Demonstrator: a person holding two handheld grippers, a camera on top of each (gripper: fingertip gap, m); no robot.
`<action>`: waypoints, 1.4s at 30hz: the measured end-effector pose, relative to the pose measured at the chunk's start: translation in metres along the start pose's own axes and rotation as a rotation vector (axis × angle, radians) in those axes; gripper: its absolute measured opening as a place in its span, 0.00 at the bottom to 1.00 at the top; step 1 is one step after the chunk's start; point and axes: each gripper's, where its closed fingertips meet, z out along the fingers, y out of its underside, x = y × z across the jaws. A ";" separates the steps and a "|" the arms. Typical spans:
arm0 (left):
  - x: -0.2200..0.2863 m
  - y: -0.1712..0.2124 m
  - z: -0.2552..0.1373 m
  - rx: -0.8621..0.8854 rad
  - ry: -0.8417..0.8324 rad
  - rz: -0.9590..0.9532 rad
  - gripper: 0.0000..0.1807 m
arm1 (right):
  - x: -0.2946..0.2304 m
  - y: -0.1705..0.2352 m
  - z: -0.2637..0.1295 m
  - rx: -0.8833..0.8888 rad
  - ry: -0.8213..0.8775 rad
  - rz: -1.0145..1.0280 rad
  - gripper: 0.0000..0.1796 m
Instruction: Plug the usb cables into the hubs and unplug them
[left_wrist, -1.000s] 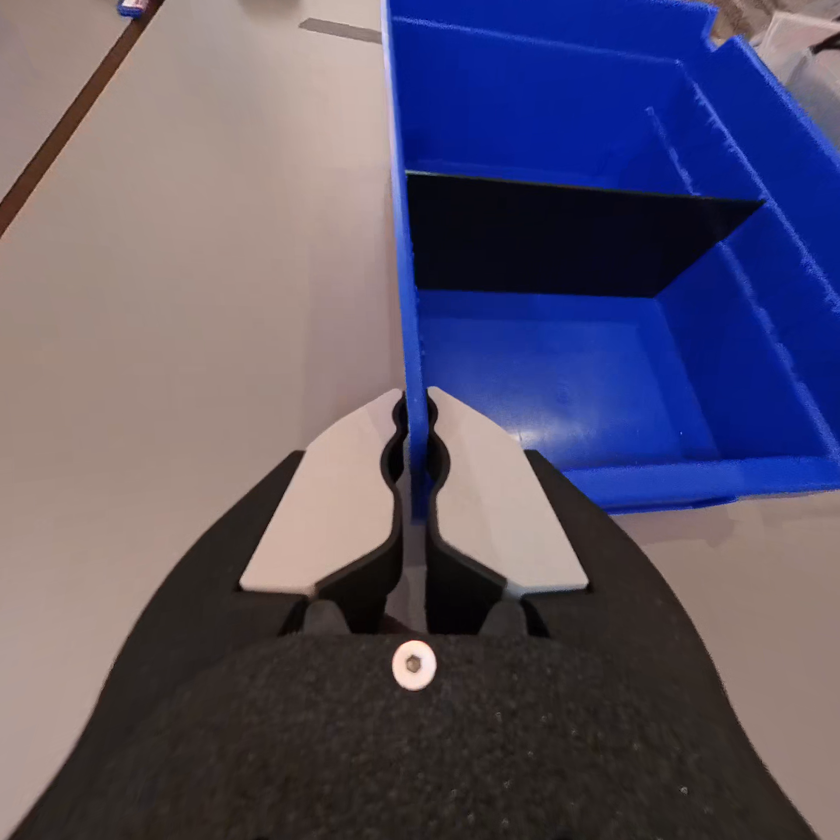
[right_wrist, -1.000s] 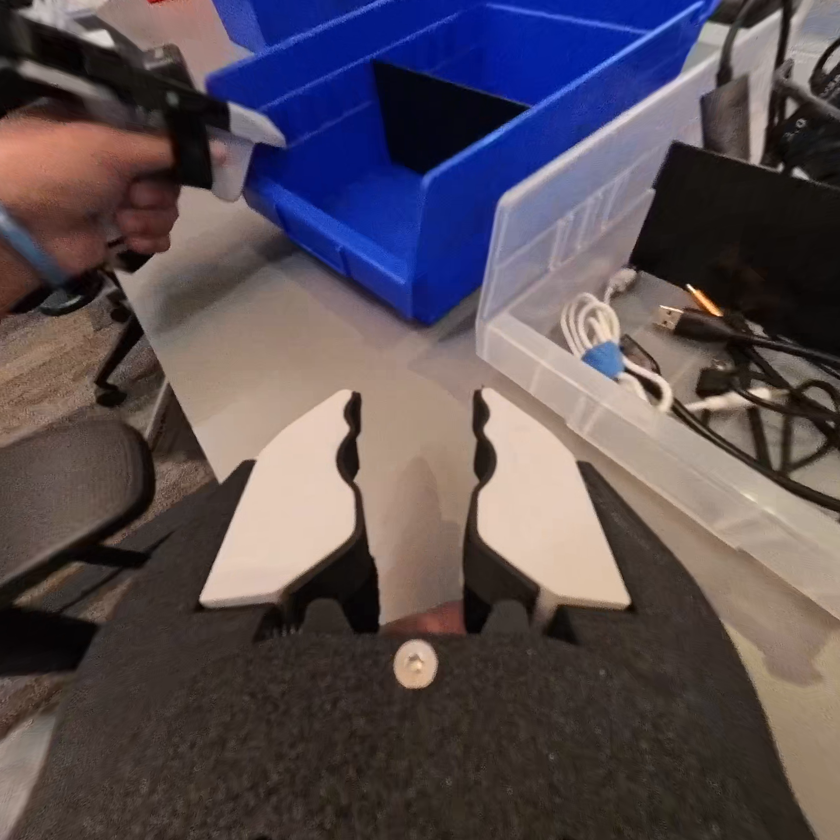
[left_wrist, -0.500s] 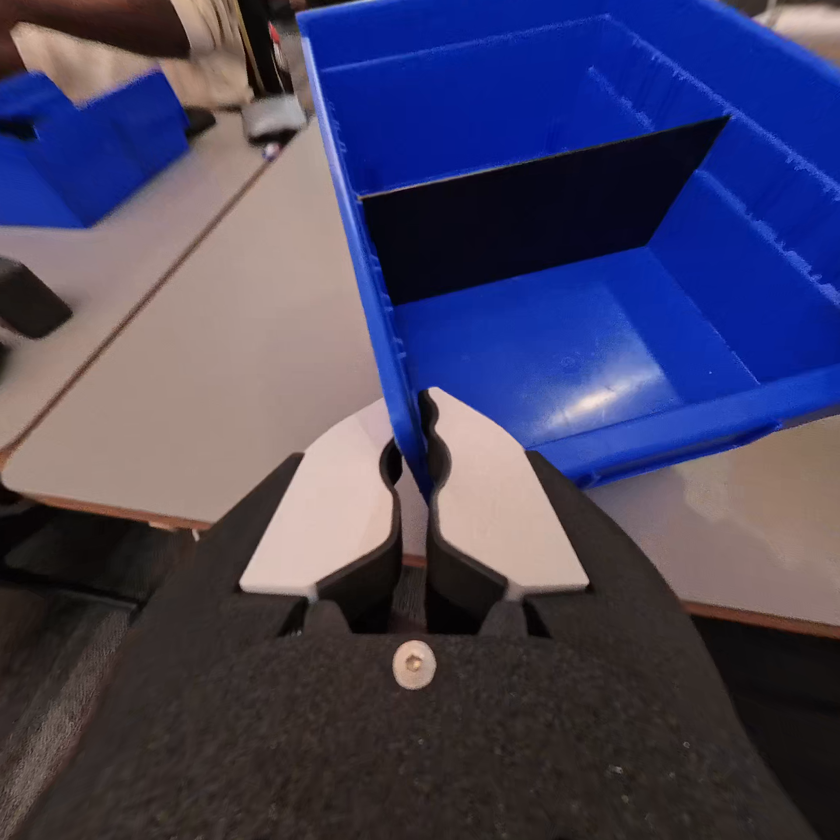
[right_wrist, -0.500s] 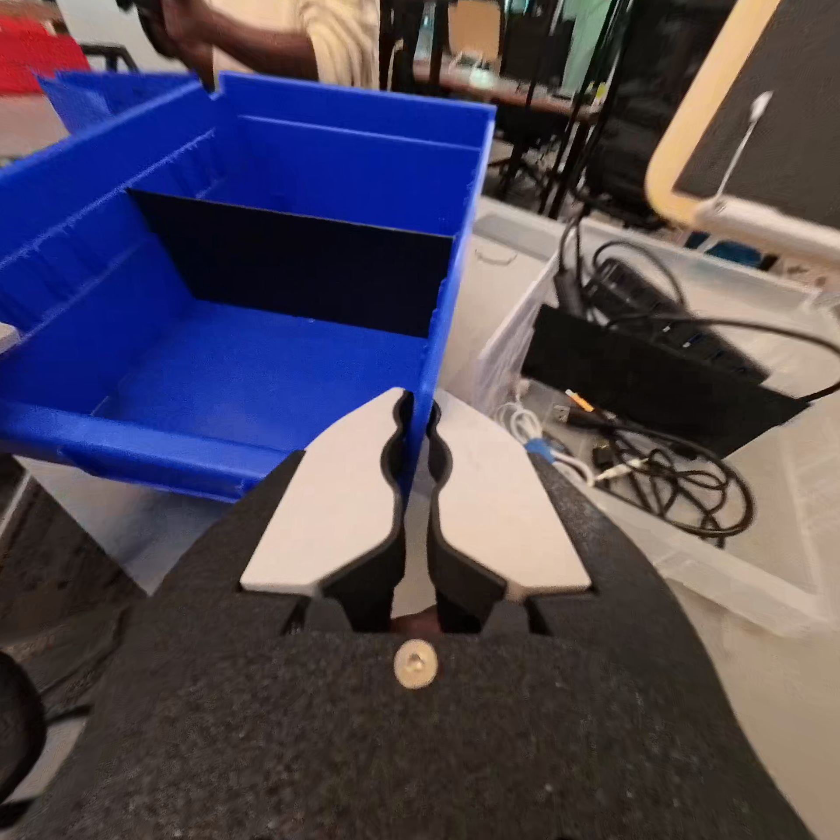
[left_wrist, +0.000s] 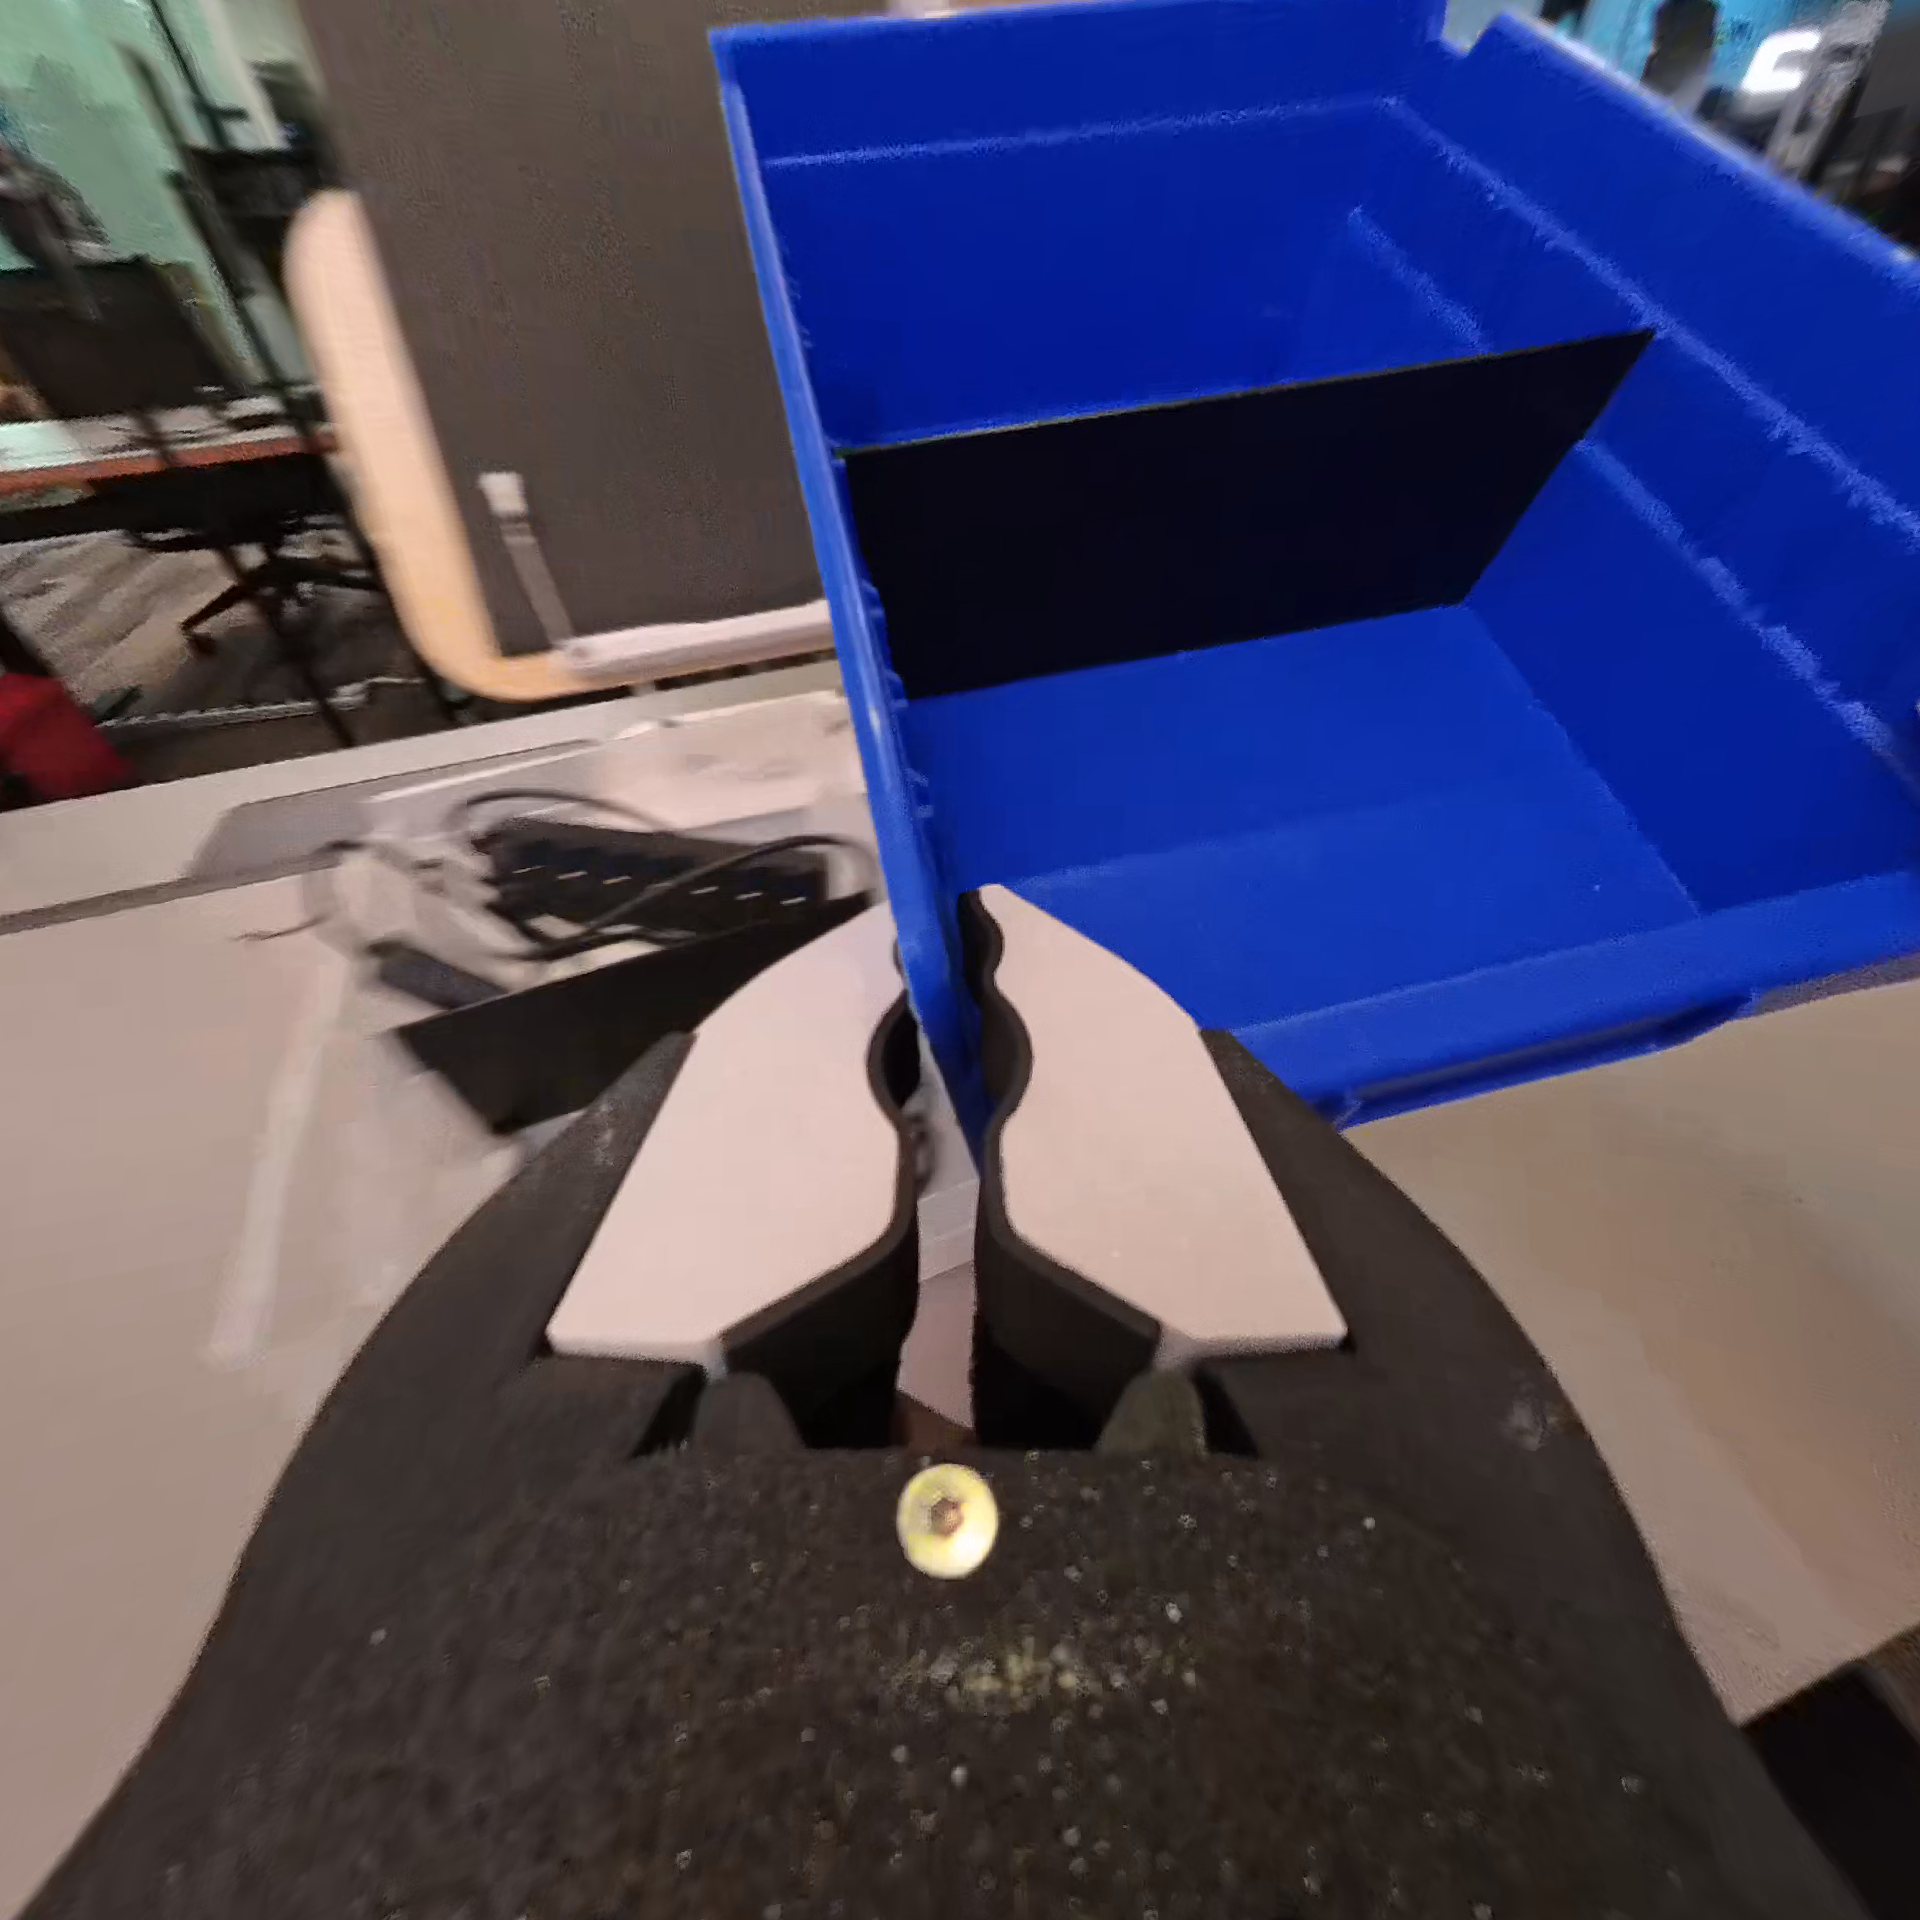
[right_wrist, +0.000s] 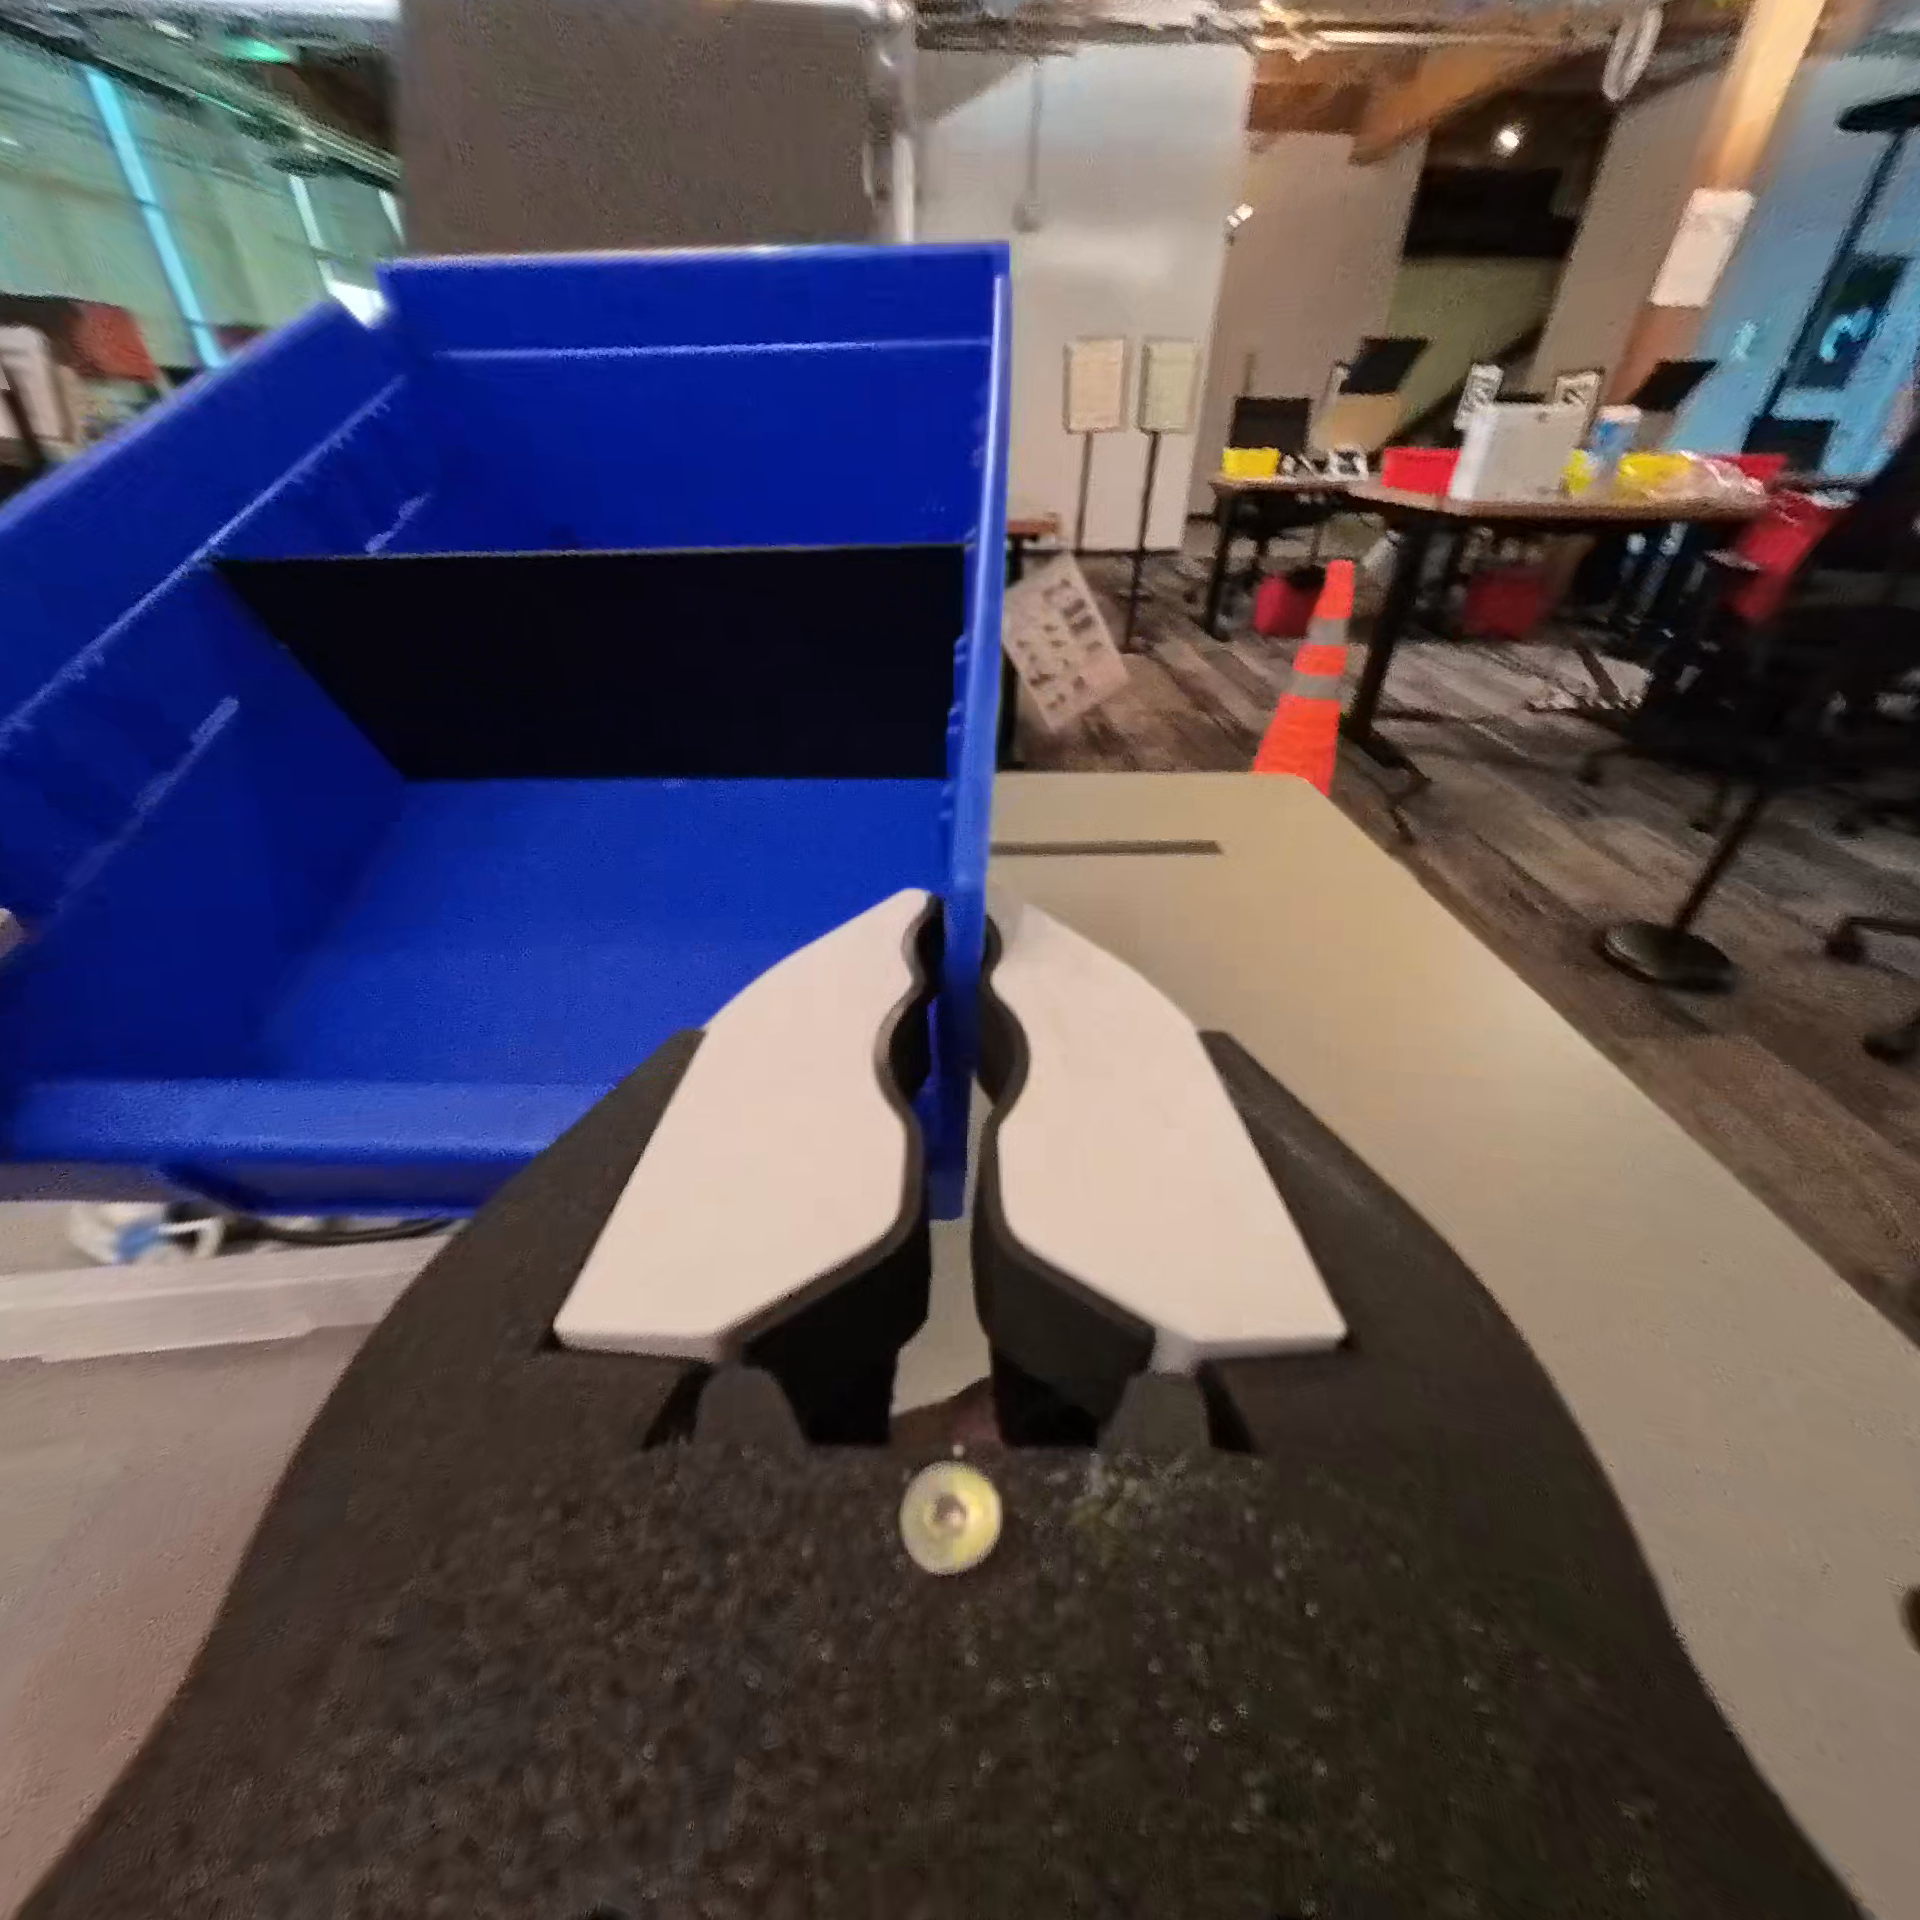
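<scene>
A blue bin (left_wrist: 1299, 810) with a black divider (left_wrist: 1195, 520) across its middle is held up between two hand-held grippers, one on each side wall. On the left, the left gripper (left_wrist: 940, 925) has its pale fingers (left_wrist: 758, 1164) pinched closed on the bin's left wall, near the front corner. On the right, the right gripper (right_wrist: 966, 914) is clamped the same way on the bin's (right_wrist: 520, 935) right wall. Gripping opposite walls likely keeps the bin level and shares its weight while it is carried; both compartments look empty.

The task's own things sit apart from the bin. In the left wrist view, blurred, a clear tray (left_wrist: 343, 862) lies on the grey table (left_wrist: 156, 1143) to the left of the bin, holding a black hub (left_wrist: 644, 873) with a row of ports and dark cables (left_wrist: 665, 904). No cable is in either gripper, so plugging appears not yet begun.

The right wrist view shows only the tray's near edge (right_wrist: 156, 1299) under the bin, with a bit of cable (right_wrist: 312, 1226). It alone shows the room beyond: an orange cone (right_wrist: 1309, 686) on the floor and a far table (right_wrist: 1558, 509) with coloured containers.
</scene>
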 end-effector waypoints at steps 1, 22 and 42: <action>0.028 0.001 0.017 -0.012 0.037 -0.004 0.03 | 0.031 0.008 0.004 -0.021 0.036 0.033 0.01; 0.162 0.104 0.159 -0.245 0.124 -0.109 0.07 | 0.192 0.159 0.126 -0.485 -0.012 0.127 0.03; -0.168 0.127 0.015 -0.258 -0.151 -0.133 0.26 | -0.162 0.149 0.060 -0.413 -0.478 -0.074 0.23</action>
